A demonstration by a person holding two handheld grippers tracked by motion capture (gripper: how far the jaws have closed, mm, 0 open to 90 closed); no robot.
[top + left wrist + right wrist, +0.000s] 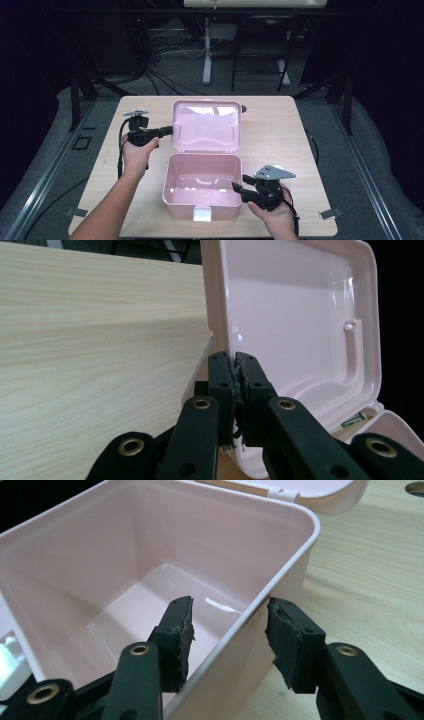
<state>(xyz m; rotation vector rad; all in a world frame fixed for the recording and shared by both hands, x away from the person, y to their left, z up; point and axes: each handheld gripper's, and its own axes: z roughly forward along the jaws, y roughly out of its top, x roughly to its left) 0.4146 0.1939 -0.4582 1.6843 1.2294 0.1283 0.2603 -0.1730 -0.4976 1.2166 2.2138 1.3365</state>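
High view: a pink box (202, 186) is sitting open near the front edge of the tabletop (280, 130), its lid (207, 125) standing raised behind it. I am holding my left claw (169, 131) against the lid's left edge, and my right claw (239, 184) is reaching to the box's right wall.

Left gripper view: my left claw (234, 359) is clamping shut on the lid's (295, 315) rim, both pads pressing its thin edge.

Right gripper view: my right claw (230, 620) is standing open astride the box's (150, 555) wall, one jaw inside the box, the other outside over the tabletop (370, 580). Neither pad is pressing on the wall.
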